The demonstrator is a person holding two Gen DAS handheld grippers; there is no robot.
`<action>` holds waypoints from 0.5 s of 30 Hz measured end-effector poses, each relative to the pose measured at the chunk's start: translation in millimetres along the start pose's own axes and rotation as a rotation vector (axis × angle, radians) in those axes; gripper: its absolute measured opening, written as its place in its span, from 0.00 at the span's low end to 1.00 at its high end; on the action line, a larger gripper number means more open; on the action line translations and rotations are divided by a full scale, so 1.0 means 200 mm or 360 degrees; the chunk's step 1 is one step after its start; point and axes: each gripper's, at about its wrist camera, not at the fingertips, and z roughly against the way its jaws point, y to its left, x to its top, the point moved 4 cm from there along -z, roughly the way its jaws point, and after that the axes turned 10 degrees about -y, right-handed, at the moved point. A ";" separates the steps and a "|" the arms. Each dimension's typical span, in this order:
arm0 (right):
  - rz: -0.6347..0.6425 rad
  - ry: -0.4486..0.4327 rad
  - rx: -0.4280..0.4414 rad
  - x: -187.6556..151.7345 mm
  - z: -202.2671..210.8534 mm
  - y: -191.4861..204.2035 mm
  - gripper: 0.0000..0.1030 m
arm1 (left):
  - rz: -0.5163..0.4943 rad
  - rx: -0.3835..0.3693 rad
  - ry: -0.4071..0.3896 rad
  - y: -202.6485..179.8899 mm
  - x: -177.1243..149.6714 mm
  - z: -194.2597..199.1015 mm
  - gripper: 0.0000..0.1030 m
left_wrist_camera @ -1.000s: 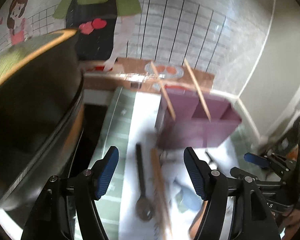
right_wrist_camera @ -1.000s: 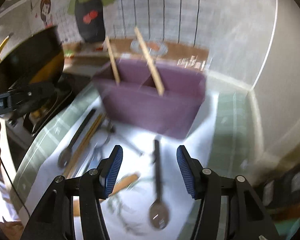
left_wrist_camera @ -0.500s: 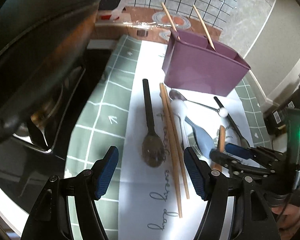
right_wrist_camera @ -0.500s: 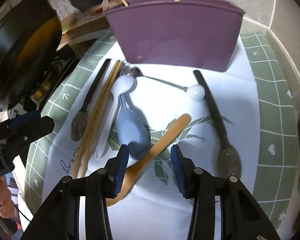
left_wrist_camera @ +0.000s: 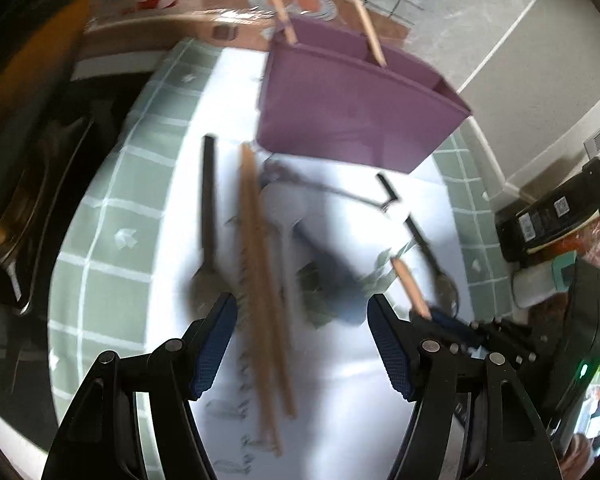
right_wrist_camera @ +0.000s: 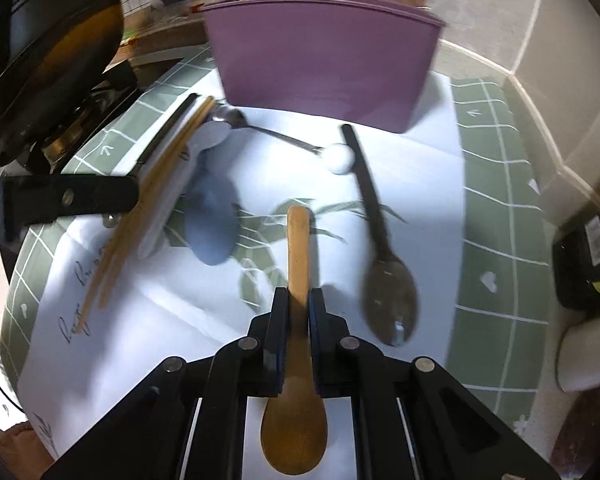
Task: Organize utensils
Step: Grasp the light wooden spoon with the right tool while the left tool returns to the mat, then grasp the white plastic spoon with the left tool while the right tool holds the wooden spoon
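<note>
From the left wrist, the left gripper [left_wrist_camera: 302,342] hangs with its fingers [left_wrist_camera: 216,336] released and wide apart above the chopsticks [left_wrist_camera: 260,280], which lie on the white paper [left_wrist_camera: 340,400]. This blurred view alone shows the inside of the purple bin [left_wrist_camera: 356,116], with a divider and two sticks [left_wrist_camera: 364,16] leaning out of it. A black spoon [left_wrist_camera: 208,216] lies left of the chopsticks. At lower right the right gripper [left_wrist_camera: 452,324] appears with a wooden handle poking out.

From the right wrist, the right gripper [right_wrist_camera: 299,312] has its fingers [right_wrist_camera: 279,320] clenched on the neck of the wooden spoon [right_wrist_camera: 296,400], bowl towards the camera, handle pointing at the bin [right_wrist_camera: 320,60]. Only here do the blue scoop [right_wrist_camera: 214,224], the metal spoon [right_wrist_camera: 260,130] with its white ball end, and the second black spoon [right_wrist_camera: 380,248] read clearly. The left gripper [right_wrist_camera: 60,200] crosses in from the left.

Half a second ago the right fingers were apart around the wooden spoon, which lay slanted; now they pinch it and it runs straight ahead.

The paper covers a green grid mat [right_wrist_camera: 496,184] on the table; a dark pan [right_wrist_camera: 48,48] stands at left, and pale tiled walls [left_wrist_camera: 500,20] meet in the corner behind.
</note>
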 end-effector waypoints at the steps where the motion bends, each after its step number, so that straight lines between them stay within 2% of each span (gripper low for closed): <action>1: -0.0014 -0.0003 0.0003 0.00 0.00 -0.02 0.08 | 0.0004 -0.0025 -0.0019 -0.02 0.02 -0.01 0.66; 3: -0.0042 -0.0006 0.0022 -0.02 0.02 -0.06 0.08 | 0.0017 -0.0098 -0.0030 -0.05 0.07 -0.06 0.65; 5: -0.0064 -0.0010 0.0041 -0.02 0.02 -0.08 0.08 | 0.0004 -0.0130 -0.0021 -0.07 0.11 -0.11 0.52; 7: -0.0064 -0.0020 0.0057 -0.03 0.03 -0.09 0.08 | -0.0022 -0.0108 0.0003 -0.06 0.14 -0.16 0.45; 15: -0.0020 -0.0054 0.0082 -0.03 0.02 -0.08 0.08 | 0.0098 -0.0007 0.0101 0.08 0.17 -0.29 0.41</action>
